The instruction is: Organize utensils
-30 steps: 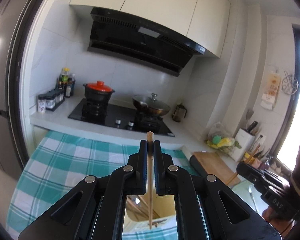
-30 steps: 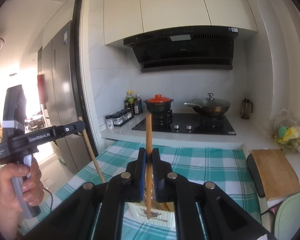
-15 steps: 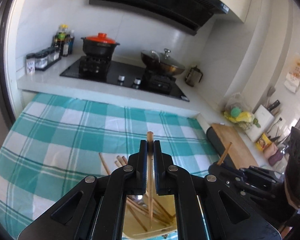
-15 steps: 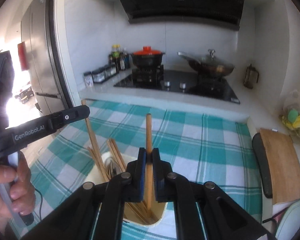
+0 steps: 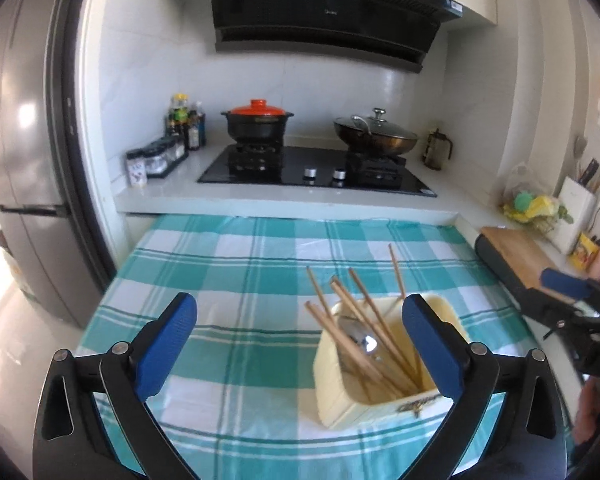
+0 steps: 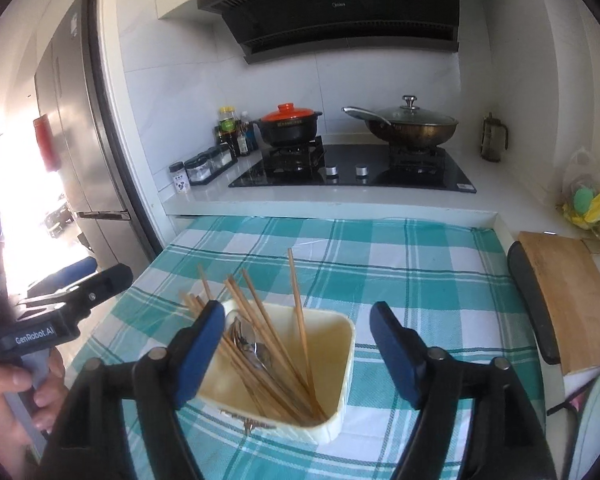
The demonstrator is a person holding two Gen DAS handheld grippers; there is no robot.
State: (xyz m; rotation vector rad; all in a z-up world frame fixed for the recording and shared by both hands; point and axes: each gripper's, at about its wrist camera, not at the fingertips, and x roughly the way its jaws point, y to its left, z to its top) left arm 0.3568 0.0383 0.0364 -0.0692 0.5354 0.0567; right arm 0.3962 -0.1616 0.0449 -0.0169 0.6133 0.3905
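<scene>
Nearest the cameras, both grippers stand released. The left gripper [image 5: 300,334] has just been opening, its blue fingers [image 5: 166,338] spread wide with nothing between them. The right gripper [image 6: 298,338] has just been opening too, and its fingers [image 6: 202,346] grasp nothing, though the holder sits in the gap below them.

Just beyond, the cream holder [image 6: 342,364] stands on the checked worktop [image 6: 416,276]. A bundle of wooden chopsticks [image 6: 260,320] leans inside it, with one more chopstick [image 6: 298,300] standing steeper and apart from the rest. A metal spoon [image 6: 256,350] lies among them. As far as can be judged, the utensils in sight are already gathered in the holder, and no loose one shows on the cloth, so the job looks close to finished.

The holder's bottom and the chopsticks' lower ends are hidden by its wall, and whether more than one spoon lies there is hard to tell. The worktop nearest the person is cut off by the grippers' bodies.

Farther back, the stove [image 5: 316,168] carries a red-lidded pot [image 5: 259,122].
</scene>
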